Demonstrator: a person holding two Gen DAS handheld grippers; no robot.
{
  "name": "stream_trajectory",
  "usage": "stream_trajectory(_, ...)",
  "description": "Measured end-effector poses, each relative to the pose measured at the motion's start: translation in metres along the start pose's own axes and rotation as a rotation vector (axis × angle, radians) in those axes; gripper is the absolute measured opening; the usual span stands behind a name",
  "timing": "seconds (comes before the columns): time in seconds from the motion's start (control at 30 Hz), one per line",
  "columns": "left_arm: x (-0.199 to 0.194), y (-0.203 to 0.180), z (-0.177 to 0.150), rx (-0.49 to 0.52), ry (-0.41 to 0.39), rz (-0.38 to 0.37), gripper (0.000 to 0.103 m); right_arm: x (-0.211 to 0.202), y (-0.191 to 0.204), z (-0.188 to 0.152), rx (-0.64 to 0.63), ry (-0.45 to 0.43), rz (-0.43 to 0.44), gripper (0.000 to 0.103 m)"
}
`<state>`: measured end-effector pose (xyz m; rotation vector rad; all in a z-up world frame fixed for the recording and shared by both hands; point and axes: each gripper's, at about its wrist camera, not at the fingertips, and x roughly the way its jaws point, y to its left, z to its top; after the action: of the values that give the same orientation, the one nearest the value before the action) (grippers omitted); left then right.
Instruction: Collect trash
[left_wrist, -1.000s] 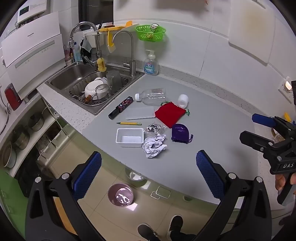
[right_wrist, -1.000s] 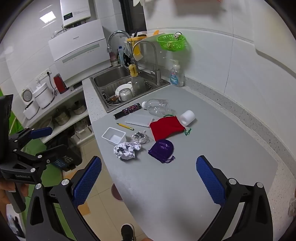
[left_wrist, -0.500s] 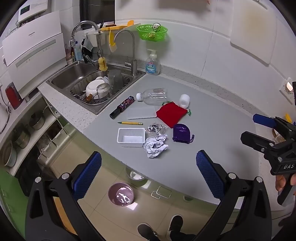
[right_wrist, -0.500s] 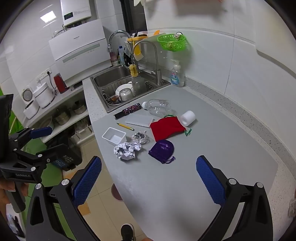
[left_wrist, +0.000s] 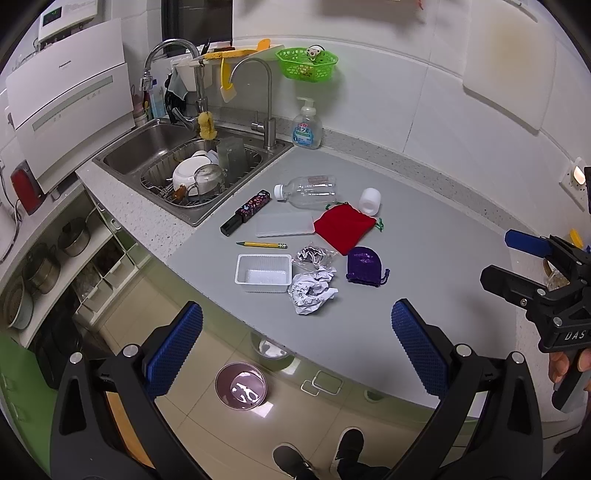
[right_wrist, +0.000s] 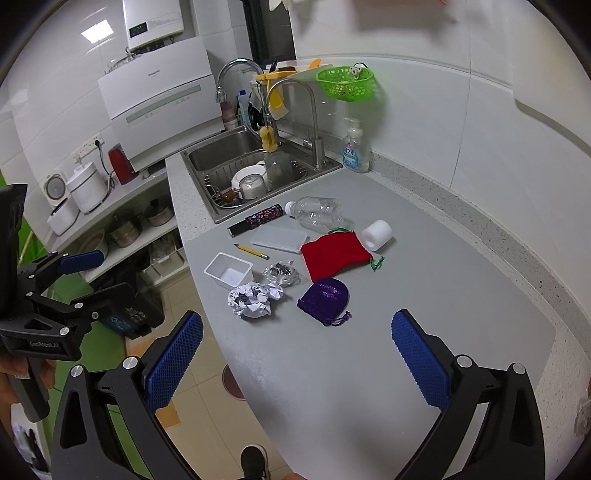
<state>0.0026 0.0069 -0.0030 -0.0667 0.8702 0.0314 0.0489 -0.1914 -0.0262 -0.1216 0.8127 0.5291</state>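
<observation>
Grey kitchen countertop (left_wrist: 424, 221) carries a crumpled white paper ball (left_wrist: 312, 290) beside a crinkled silver foil wrapper (left_wrist: 313, 254). Both the left gripper (left_wrist: 295, 343) and right gripper (right_wrist: 295, 343) hover spread wide, empty, well short of it.

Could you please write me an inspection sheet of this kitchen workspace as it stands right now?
Surface: grey counter, things grouped near the sink.
Job's things: crumpled paper, foil wad, empty plastic bottle, white tray, all lying untouched.
Clutter: red pouch, purple pouch, pencil, flat clear case, white roll, dark patterned tube.
Grippers: left gripper and right gripper above the counter's near edge, jaws wide, empty.
Cables: nothing seen on the counter.
Surroundings: soap dispenser, green basket, dishes in sink, pots on shelves.
</observation>
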Motion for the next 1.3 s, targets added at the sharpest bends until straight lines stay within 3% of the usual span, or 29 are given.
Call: stream_trajectory(1.3, 0.0009, 0.0009, 0.0018, -0.001, 0.002, 0.0, 0.1, 0.0014, -0.0006, 0.0002, -0.001, 0.006, 0.001, 0.098)
